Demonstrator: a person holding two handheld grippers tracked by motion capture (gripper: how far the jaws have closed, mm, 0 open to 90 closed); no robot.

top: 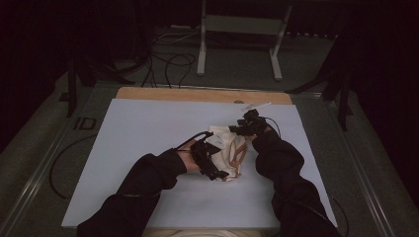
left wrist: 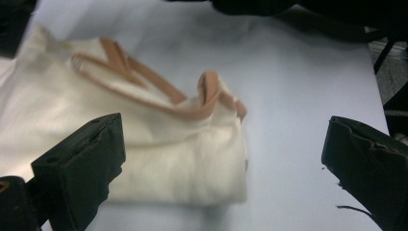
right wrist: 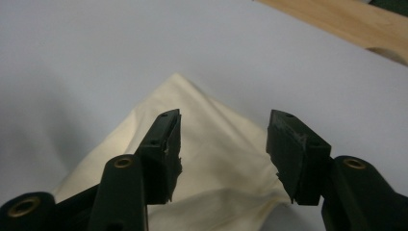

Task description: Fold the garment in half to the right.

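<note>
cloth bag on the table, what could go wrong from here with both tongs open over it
The folded cloth bag lies unheld: the left tongs gape wide and the right tongs hang open above a corner, so the folds may spring loose. The tan straps lie looped on top, and a closing jaw might snag one instead of the fabric. A bad pinch could drag the whole bag across the smooth white sheet.

High view dim, surroundings black; gripper views brighter, slightly blurred.
</note>
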